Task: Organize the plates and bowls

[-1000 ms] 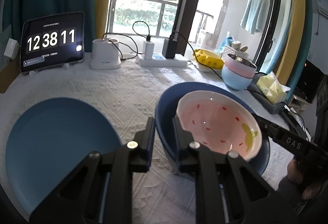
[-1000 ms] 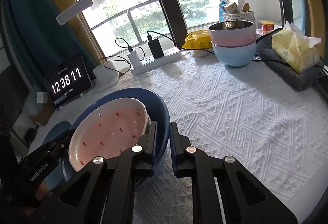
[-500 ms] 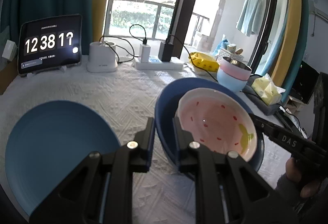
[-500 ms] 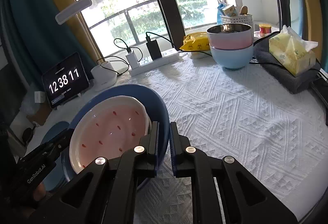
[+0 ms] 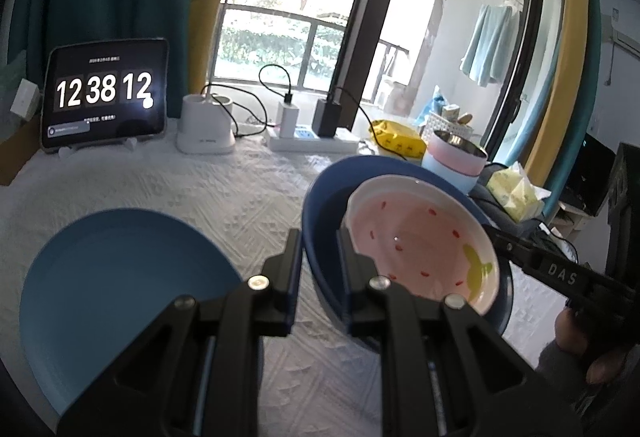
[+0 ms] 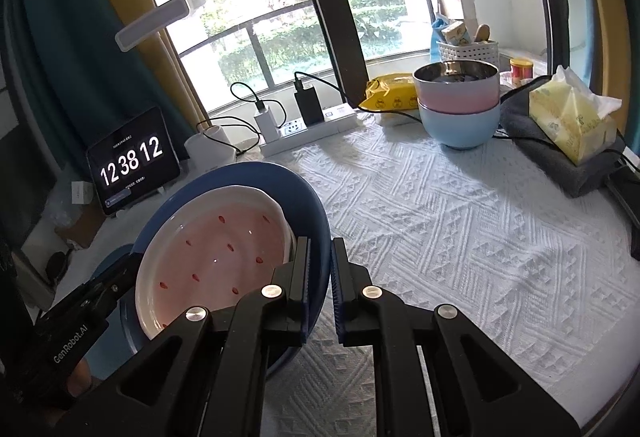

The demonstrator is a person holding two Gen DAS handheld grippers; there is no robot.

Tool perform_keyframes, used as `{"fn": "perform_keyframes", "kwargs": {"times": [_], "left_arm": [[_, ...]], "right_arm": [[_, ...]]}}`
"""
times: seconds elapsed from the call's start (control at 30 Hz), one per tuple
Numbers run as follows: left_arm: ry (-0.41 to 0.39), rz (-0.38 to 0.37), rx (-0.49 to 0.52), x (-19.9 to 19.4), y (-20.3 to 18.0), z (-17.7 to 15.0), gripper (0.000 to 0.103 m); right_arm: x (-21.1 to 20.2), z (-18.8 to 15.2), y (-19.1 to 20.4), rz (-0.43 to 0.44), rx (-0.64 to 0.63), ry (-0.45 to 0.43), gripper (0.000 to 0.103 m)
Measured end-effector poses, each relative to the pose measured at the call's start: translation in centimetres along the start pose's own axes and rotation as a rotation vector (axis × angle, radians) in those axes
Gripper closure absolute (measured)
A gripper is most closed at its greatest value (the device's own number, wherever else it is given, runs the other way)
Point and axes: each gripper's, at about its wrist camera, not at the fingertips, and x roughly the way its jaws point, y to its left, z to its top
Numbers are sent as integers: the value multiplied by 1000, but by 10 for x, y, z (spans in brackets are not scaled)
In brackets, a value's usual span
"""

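A dark blue plate (image 5: 324,197) (image 6: 304,201) carries a pink plate with red flecks (image 5: 420,237) (image 6: 228,237). Both are lifted off the white tablecloth. My left gripper (image 5: 318,249) is shut on the dark blue plate's left rim. My right gripper (image 6: 320,261) is shut on its right rim. A light blue plate (image 5: 120,277) lies flat on the cloth to the left. A pink bowl (image 6: 456,85) sits nested in a light blue bowl (image 6: 460,125) at the back right.
A tablet clock (image 5: 104,93), a white lamp base (image 5: 206,125) and a power strip with chargers (image 6: 312,125) line the back edge. A yellow packet (image 6: 388,93), a tissue pack (image 6: 568,117) on a grey towel and a basket (image 6: 468,49) stand at the right.
Both grippers have raised the dark blue plate with the pink plate on it, higher above the cloth. The light blue plate has not moved.
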Motion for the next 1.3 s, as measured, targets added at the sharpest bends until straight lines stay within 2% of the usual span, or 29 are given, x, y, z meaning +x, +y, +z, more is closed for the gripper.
{"fn": "perform_keyframes", "kwargs": {"times": [0.57, 1.3], "left_arm": [[-58, -4, -31, -26, 17, 11, 87], [-95, 56, -55, -57, 51, 19, 87]], "right_arm": [[-9, 15, 27, 21, -34, -13, 91], [-7, 20, 75, 81, -78, -9, 91]]}}
